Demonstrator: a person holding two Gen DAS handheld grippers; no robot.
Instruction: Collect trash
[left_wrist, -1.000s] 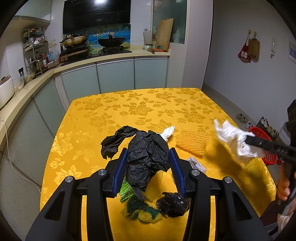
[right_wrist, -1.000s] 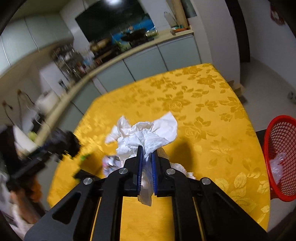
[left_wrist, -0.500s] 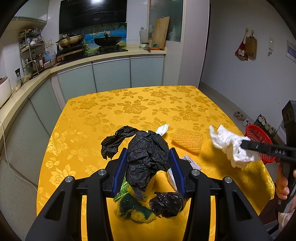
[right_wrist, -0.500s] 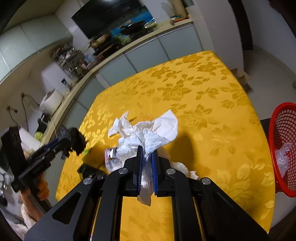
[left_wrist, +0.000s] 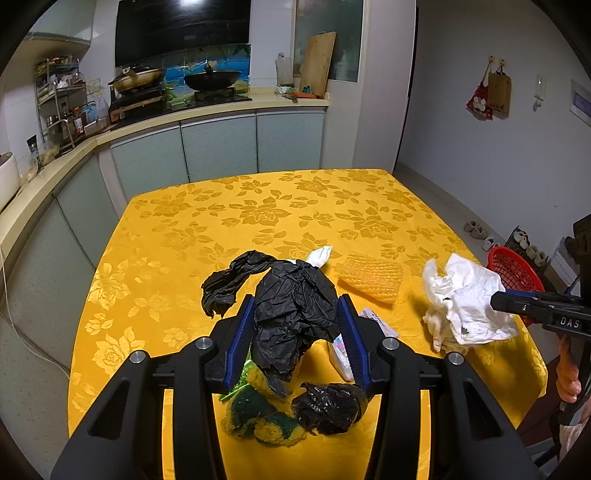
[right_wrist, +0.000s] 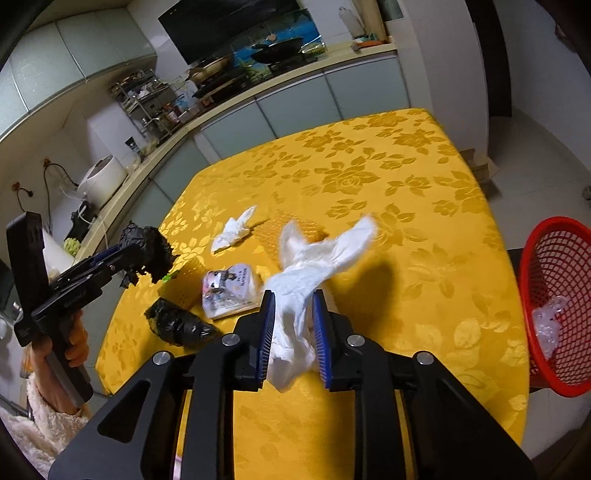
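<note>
My left gripper (left_wrist: 295, 310) is shut on a crumpled black plastic bag (left_wrist: 295, 314) and holds it above the yellow table (left_wrist: 258, 214); it also shows in the right wrist view (right_wrist: 147, 247). My right gripper (right_wrist: 293, 299) has its jaws parted, and a crumpled white tissue (right_wrist: 314, 258) hangs loosely between them; the tissue also shows in the left wrist view (left_wrist: 465, 299). A red mesh basket (right_wrist: 554, 288) stands on the floor at the table's right side, with clear plastic inside.
On the table lie a small black bag (left_wrist: 328, 406), a green-yellow sponge (left_wrist: 258, 421), a printed packet (right_wrist: 229, 288), a yellow mesh pad (left_wrist: 373, 277) and a white tissue (right_wrist: 232, 229). Kitchen counters run behind and to the left.
My right gripper's jaws have opened from a tight pinch, and the white tissue now sits loose between them. My left gripper still holds the black bag.
</note>
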